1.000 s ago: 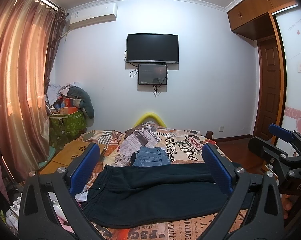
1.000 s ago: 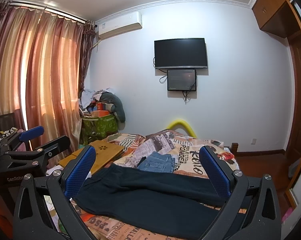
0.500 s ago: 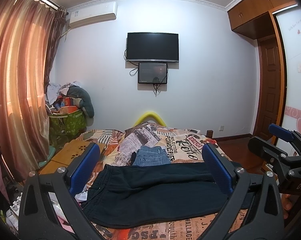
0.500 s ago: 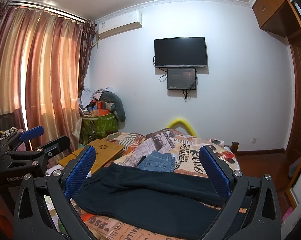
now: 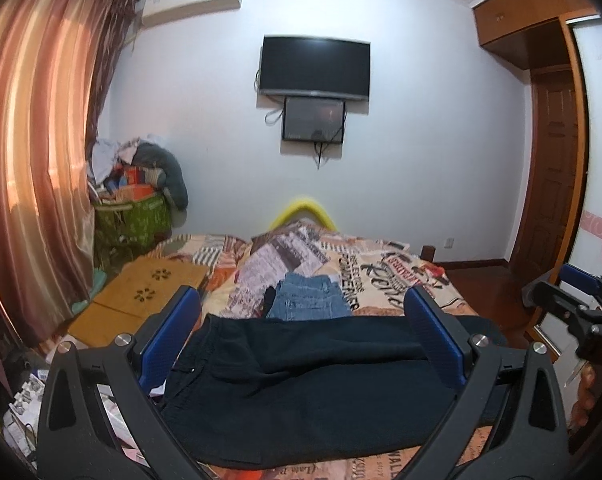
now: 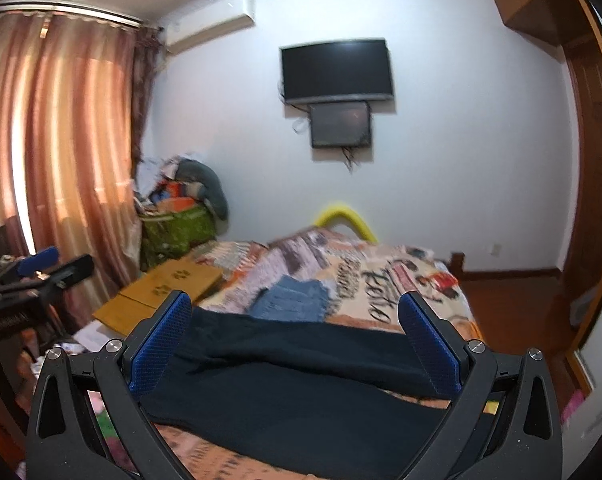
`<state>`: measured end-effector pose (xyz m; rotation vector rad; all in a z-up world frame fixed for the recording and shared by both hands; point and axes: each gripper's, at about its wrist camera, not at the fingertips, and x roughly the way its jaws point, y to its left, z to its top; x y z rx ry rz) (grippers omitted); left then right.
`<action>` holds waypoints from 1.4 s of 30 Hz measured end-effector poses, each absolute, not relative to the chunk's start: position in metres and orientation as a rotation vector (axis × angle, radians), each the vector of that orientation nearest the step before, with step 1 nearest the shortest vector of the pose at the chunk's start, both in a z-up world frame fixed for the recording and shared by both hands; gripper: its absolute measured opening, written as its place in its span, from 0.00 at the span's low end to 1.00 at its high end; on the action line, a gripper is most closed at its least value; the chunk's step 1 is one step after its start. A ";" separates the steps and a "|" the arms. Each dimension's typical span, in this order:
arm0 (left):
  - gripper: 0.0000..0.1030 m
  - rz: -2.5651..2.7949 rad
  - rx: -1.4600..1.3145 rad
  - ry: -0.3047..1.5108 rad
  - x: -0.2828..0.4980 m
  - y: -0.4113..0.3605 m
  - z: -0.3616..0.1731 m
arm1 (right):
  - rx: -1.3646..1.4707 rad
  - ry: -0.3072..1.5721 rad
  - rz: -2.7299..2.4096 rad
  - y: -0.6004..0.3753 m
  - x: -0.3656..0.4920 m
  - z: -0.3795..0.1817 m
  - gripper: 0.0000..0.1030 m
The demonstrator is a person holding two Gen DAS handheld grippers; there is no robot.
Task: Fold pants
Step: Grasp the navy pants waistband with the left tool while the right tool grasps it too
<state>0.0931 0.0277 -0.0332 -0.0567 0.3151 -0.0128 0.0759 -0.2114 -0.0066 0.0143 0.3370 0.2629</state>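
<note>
A pair of black pants point(image 5: 309, 384) lies spread across the near end of the bed, waistband to the left, legs running right; it also shows in the right wrist view point(image 6: 301, 384). My left gripper point(image 5: 301, 328) is open and empty, held above and before the pants. My right gripper point(image 6: 295, 328) is open and empty, likewise above the pants. The right gripper shows at the right edge of the left wrist view point(image 5: 581, 312). The left gripper shows at the left edge of the right wrist view point(image 6: 41, 272).
Folded blue jeans point(image 5: 309, 298) lie on the printed bedspread point(image 5: 381, 264) behind the pants. A wooden lap table point(image 5: 149, 288) lies at the bed's left. A green bag of clutter point(image 5: 133, 216) stands by the curtain point(image 5: 33, 160). A door point(image 5: 553, 184) is at right.
Both grippers have tilted and moved slightly forward and down, so the bed and pants sit a little higher in view. The right wrist view is blurred by motion. The pants have not moved.
</note>
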 end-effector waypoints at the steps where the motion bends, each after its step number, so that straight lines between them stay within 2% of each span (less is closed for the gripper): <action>1: 1.00 -0.006 -0.068 0.337 0.105 0.033 -0.038 | 0.015 0.349 0.246 -0.217 0.081 -0.010 1.00; 13: 1.00 0.116 -0.021 0.522 0.239 0.088 -0.097 | 0.012 0.491 0.045 -0.298 0.145 -0.050 1.00; 23: 0.99 0.165 -0.041 0.712 0.360 0.154 -0.165 | -0.065 0.647 0.070 -0.309 0.229 -0.094 1.00; 30: 0.77 0.174 -0.041 0.910 0.430 0.181 -0.230 | -0.077 0.772 0.172 -0.304 0.287 -0.137 0.98; 32: 0.76 0.167 -0.038 0.959 0.448 0.186 -0.249 | -0.090 0.806 0.208 -0.301 0.300 -0.148 0.97; 34: 0.72 0.177 -0.021 1.004 0.464 0.189 -0.268 | -0.090 0.849 0.249 -0.300 0.315 -0.158 0.88; 36: 0.61 0.185 0.008 1.046 0.476 0.190 -0.282 | -0.085 0.889 0.295 -0.298 0.331 -0.169 0.88; 39: 0.51 0.175 0.017 1.108 0.494 0.191 -0.303 | -0.101 0.924 0.344 -0.288 0.346 -0.183 0.87; 42: 0.47 0.159 0.012 1.147 0.503 0.191 -0.318 | -0.124 0.963 0.381 -0.279 0.362 -0.199 0.87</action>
